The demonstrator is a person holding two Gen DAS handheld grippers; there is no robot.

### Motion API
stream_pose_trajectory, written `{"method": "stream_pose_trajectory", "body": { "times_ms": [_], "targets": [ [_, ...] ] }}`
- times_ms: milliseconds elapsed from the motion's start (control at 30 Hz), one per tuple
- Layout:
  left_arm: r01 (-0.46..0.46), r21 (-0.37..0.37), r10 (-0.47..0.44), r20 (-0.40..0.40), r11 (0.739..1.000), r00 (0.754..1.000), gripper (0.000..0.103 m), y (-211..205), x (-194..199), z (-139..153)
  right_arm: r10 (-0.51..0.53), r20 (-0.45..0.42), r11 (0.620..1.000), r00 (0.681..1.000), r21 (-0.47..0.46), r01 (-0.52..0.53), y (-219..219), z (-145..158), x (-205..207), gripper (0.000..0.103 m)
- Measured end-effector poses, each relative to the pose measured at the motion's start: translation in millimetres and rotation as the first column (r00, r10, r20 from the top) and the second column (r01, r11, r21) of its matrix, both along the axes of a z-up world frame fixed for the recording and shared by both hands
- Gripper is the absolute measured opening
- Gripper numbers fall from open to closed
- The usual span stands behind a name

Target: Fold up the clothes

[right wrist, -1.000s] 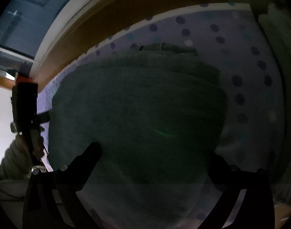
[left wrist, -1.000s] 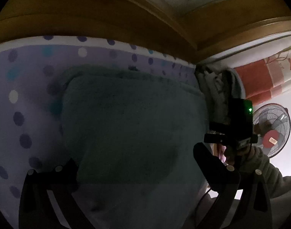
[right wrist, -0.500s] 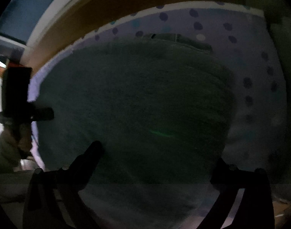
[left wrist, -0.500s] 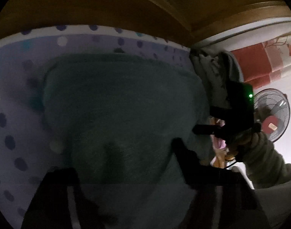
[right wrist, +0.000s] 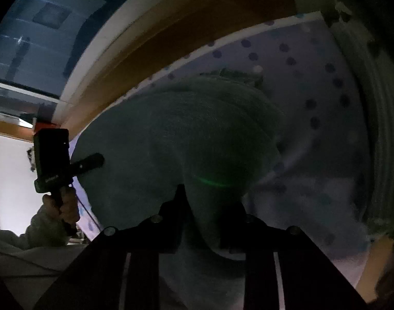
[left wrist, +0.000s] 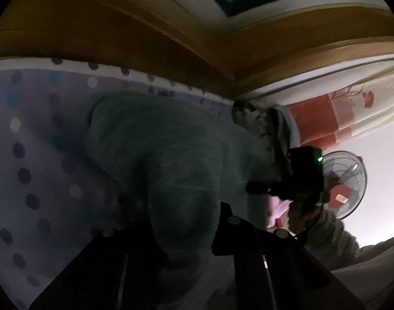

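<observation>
Two grippers grip the same dark green garment (left wrist: pixel 158 160), a thick fleecy piece lying on a bed whose sheet (left wrist: pixel 29 134) is pale lilac with dark, teal and white dots. In the left wrist view, the left gripper (left wrist: pixel 181 222) has its black fingers drawn in against a raised fold of the green cloth, which bulges up between them and runs down toward the camera; it is clamped on the fabric. In the right wrist view, the right gripper (right wrist: pixel 210 206) likewise has its fingers closed in on a bunched ridge of the same garment (right wrist: pixel 186 129), the cloth pinched between them and rising into a rounded hump ahead. A thin green streak of light lies across the fabric just above those fingers.

Each camera also catches the other tool. The right gripper's black body (left wrist: pixel 300 178) with a small green lamp shows at the right of the left view, held in a hand (left wrist: pixel 302 214) with a grey sleeve. The left gripper's body (right wrist: pixel 52 160) shows at the left of the right view, held up by a hand (right wrist: pixel 65 206).

Beyond the bed runs a wooden headboard (left wrist: pixel 119 25). Near the bed's far corner lies a heap of grey clothing (left wrist: pixel 269 124), and behind it stand a fan (left wrist: pixel 344 180) and a curtain with red blocks (left wrist: pixel 323 121).
</observation>
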State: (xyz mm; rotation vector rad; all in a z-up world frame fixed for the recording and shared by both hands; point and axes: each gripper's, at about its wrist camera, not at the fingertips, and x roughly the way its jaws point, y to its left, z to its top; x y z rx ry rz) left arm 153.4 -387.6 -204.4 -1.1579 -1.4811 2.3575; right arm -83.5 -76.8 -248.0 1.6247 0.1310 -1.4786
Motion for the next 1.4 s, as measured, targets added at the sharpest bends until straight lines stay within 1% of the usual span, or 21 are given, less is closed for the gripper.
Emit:
{"method": "stream_pose_trajectory", "body": {
  "times_ms": [33, 100, 133, 167, 200, 233, 267, 300, 333, 400, 433, 467, 533, 600, 767, 867, 1033, 1133, 1167, 1233, 1400],
  "targets": [
    [0.003, 0.002, -0.003, -0.001, 1.000, 1.000, 0.014, -1, 1, -1, -0.006, 0.008, 1.000, 1.000, -0.013, 0.006, 2, 4, 2, 0.023],
    [0.020, -0.021, -0.019, 0.051, 1.000, 0.999, 0.014, -1, -3, -14, -0.024, 0.006, 1.000, 1.000, -0.009, 0.024, -1, -4, 2, 0.023],
    [0.019, -0.021, -0.017, 0.067, 1.000, 0.998, 0.014, -3, -3, -21, -0.014, -0.023, 1.000, 1.000, 0.018, 0.014, -6, -11, 5, 0.030],
    [0.013, -0.002, -0.013, 0.070, 1.000, 0.997, 0.015, -6, -4, -29, -0.002, -0.053, 0.999, 0.999, 0.046, 0.005, -12, -19, 8, 0.040],
    [0.015, 0.006, -0.016, 0.072, 1.000, 0.997, 0.016, -7, -4, -31, 0.022, -0.089, 0.996, 0.996, 0.091, -0.014, -17, -24, 10, 0.056],
    [0.024, -0.002, -0.024, 0.077, 1.000, 0.997, 0.017, -6, -6, -32, 0.039, -0.091, 0.994, 0.995, 0.106, -0.029, -20, -29, 10, 0.058],
    [0.032, -0.016, -0.030, 0.080, 0.999, 0.996, 0.017, -4, -7, -33, 0.027, -0.074, 0.996, 0.997, 0.085, -0.020, -18, -31, 8, 0.058],
    [0.039, -0.029, -0.037, 0.083, 0.999, 0.996, 0.018, -2, -8, -34, 0.015, -0.057, 0.998, 0.998, 0.064, -0.011, -16, -32, 5, 0.050],
    [0.037, -0.024, -0.035, 0.089, 0.999, 0.995, 0.018, -1, -11, -38, 0.026, -0.043, 0.998, 0.999, 0.050, -0.024, -17, -33, 5, 0.046],
    [0.025, 0.017, -0.027, 0.088, 1.000, 0.996, 0.017, -3, -6, -46, 0.036, -0.039, 0.998, 0.999, 0.046, -0.035, -21, -33, 4, 0.043],
    [0.021, 0.029, -0.023, 0.082, 0.999, 0.996, 0.016, -2, -6, -47, 0.047, -0.049, 0.997, 0.998, 0.059, -0.044, -23, -32, 4, 0.039],
    [0.023, 0.024, -0.025, 0.080, 0.999, 0.996, 0.016, -1, -5, -46, 0.055, -0.063, 0.996, 0.996, 0.076, -0.050, -26, -31, 5, 0.037],
    [0.027, 0.015, -0.028, 0.082, 1.000, 0.996, 0.014, -1, -5, -41, 0.062, -0.091, 0.993, 0.994, 0.110, -0.051, -30, -26, 9, 0.028],
    [0.004, 0.033, -0.006, 0.069, 0.999, 0.998, 0.013, -3, -2, -30, 0.060, -0.138, 0.990, 0.989, 0.134, -0.041, -29, -9, 16, 0.023],
    [-0.015, 0.045, 0.013, 0.049, 0.999, 0.999, 0.013, -5, 4, -5, 0.094, -0.257, 0.988, 0.962, 0.144, -0.057, -32, 38, 37, 0.023],
    [0.000, 0.038, -0.002, 0.044, 0.999, 0.999, 0.013, -4, 1, 5, 0.067, -0.272, 0.991, 0.960, 0.129, -0.032, -29, 50, 38, 0.023],
    [0.036, 0.013, -0.037, 0.059, 0.999, 0.998, 0.013, 1, -7, 11, 0.055, -0.282, 0.991, 0.958, 0.136, -0.017, -17, 57, 37, 0.023],
    [0.040, 0.014, -0.041, 0.063, 0.999, 0.997, 0.013, 3, -10, 10, 0.062, -0.276, 0.990, 0.959, 0.136, -0.025, -17, 59, 36, 0.023],
    [0.040, 0.017, -0.041, 0.062, 0.999, 0.997, 0.013, 3, -9, 10, 0.058, -0.275, 0.991, 0.960, 0.133, -0.021, -28, 54, 41, 0.023],
    [0.041, 0.023, -0.042, 0.062, 0.999, 0.997, 0.013, 4, -8, 10, 0.057, -0.284, 0.991, 0.957, 0.134, -0.019, -31, 55, 44, 0.023],
    [0.040, 0.028, -0.042, 0.062, 0.999, 0.997, 0.013, 8, -11, 9, 0.062, -0.295, 0.990, 0.953, 0.136, -0.022, -27, 61, 45, 0.023]
  ]
}}
